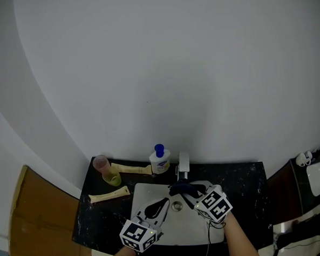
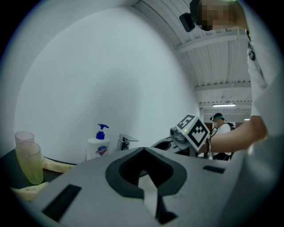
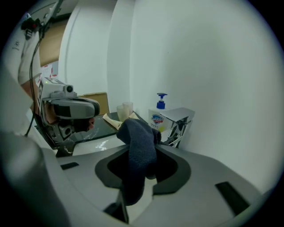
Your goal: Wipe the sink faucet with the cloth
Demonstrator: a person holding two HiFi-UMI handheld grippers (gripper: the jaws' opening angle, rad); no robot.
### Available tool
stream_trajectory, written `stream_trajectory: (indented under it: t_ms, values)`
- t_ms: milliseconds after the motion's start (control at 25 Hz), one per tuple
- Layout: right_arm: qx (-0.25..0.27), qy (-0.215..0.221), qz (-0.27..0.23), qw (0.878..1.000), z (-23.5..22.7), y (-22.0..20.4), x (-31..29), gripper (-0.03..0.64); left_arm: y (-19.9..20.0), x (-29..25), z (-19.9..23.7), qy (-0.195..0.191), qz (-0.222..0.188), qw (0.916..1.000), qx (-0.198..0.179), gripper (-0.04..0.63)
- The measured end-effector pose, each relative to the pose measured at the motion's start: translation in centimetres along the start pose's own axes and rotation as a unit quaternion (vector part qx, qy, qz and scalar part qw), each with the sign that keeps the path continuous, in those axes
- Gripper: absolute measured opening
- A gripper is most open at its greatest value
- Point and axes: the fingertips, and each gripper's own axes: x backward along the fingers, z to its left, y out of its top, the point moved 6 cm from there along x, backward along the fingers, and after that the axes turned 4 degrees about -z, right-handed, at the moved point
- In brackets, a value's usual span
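A chrome faucet stands at the back of the white sink. My right gripper hovers over the basin just in front of the faucet, shut on a dark blue cloth. In the right gripper view the cloth bunches up between the jaws and hangs down, with the faucet close ahead, a little to the right. My left gripper is over the sink's left half, shut with nothing in it. In the left gripper view the faucet shows beyond the closed jaws.
A soap pump bottle stands left of the faucet. Two plastic cups and two cream rolled cloths lie on the black countertop at the left. A white wall rises right behind. A cardboard piece leans at far left.
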Motion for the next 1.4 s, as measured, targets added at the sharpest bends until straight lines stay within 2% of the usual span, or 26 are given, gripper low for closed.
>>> stream_trajectory:
  t_ms: [240, 520, 720, 800, 880, 1080, 1400]
  values:
    - [-0.010, 0.013, 0.006, 1.000, -1.7, 0.4, -0.9, 0.117, -0.1, -0.5, -0.1, -0.005, 0.002, 1.0000, 0.001, -0.002]
    - [-0.042, -0.034, -0.008, 0.999, -6.4, 1.7, -3.3, 0.117, -0.1, 0.2, 1.1, 0.016, 0.002, 0.9999, 0.000, -0.002]
    - [-0.067, -0.055, -0.031, 0.996, -7.3, 1.6, -3.4, 0.117, -0.1, 0.7, 1.6, 0.027, 0.002, 0.9996, -0.001, -0.002]
    - [-0.061, -0.064, -0.033, 0.996, -6.9, 1.5, -3.2, 0.117, -0.1, 0.8, 1.6, 0.029, 0.002, 0.9996, -0.001, -0.002]
    - [-0.031, -0.065, -0.031, 0.997, -6.0, 1.7, -3.0, 0.117, -0.1, 0.9, 1.6, 0.031, 0.002, 0.9995, 0.001, -0.002]
    - [0.034, -0.022, -0.031, 0.999, -3.3, 2.4, -2.9, 0.117, -0.4, 0.5, 1.2, 0.028, 0.006, 0.9996, 0.002, -0.002]
    - [-0.002, -0.046, -0.031, 0.998, -5.7, 2.8, -4.0, 0.117, -0.1, 0.2, 0.9, 0.026, 0.005, 0.9997, 0.000, -0.002]
